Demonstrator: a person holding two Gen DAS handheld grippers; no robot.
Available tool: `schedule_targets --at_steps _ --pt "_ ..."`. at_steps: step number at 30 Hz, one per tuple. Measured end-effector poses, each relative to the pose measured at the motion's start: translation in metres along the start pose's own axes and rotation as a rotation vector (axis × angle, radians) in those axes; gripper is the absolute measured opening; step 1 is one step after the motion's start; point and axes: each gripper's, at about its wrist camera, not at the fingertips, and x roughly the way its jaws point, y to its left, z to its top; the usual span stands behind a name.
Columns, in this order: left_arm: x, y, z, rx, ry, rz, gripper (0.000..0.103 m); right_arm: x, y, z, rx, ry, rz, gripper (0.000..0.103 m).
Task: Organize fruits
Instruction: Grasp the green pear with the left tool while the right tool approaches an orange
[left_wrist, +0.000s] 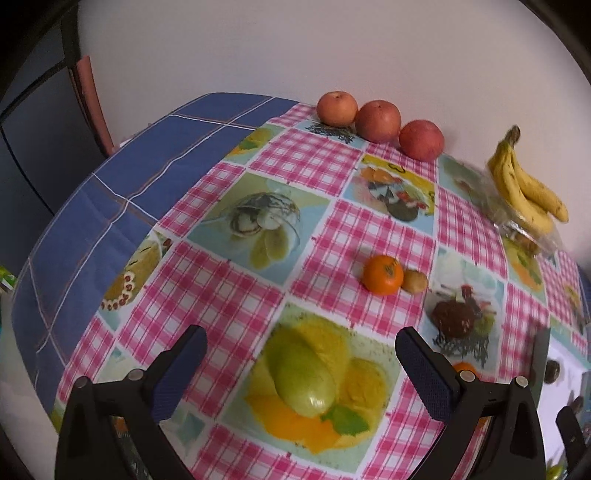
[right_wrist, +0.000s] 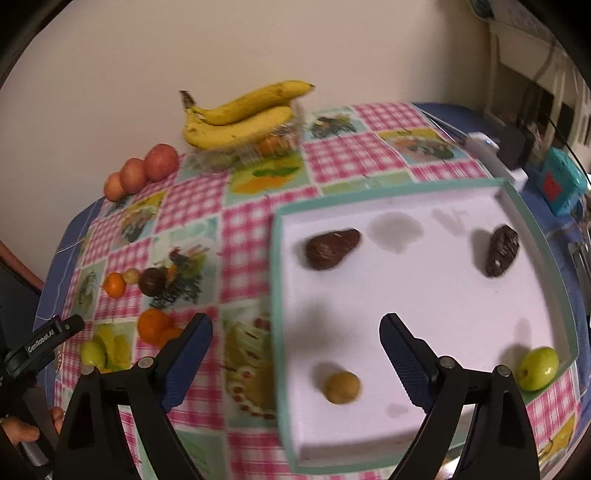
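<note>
Checked table (left_wrist: 236, 306) against a wall: both grippers, left (left_wrist: 299, 363) and right (right_wrist: 295, 349), gape empty; the orange (left_wrist: 382, 275) mid-table looks firm and rollable, best pinched across its middle.

Tablecloth (left_wrist: 314, 155): pink check with printed fruit pictures, smooth, slight sheen, looks like plastic. Blue cloth (left_wrist: 110, 184) under it at left of frame: matt fabric. Left tongs (left_wrist: 301, 365): black matt plastic, blue textured pads (left_wrist: 424, 373), small metal pins. Apples (left_wrist: 378, 120): smooth skin. Tray (right_wrist: 424, 295): white matt inside, looks like foam. Avocados (right_wrist: 332, 243): dark, rough skin. Bananas (right_wrist: 240, 118): on crinkled clear plastic.
</note>
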Motion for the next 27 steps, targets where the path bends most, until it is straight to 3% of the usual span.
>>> schedule_targets --at_steps 7,12,22,27 --pt "-0.003 0.015 0.017 -0.068 -0.045 -0.07 0.103 0.007 0.043 0.007 -0.104 -0.017 0.053 0.092" --pt "0.01 0.025 0.025 -0.104 0.003 -0.15 0.103 0.023 0.061 0.013 -0.107 0.014 0.092 0.092" --pt "0.04 0.035 0.024 -0.159 0.121 -0.151 0.102 0.059 0.076 0.013 -0.113 0.116 0.111 0.092" --pt "0.04 0.049 0.025 -0.196 0.123 -0.149 0.102 0.068 0.076 0.007 -0.11 0.169 0.114 0.091"
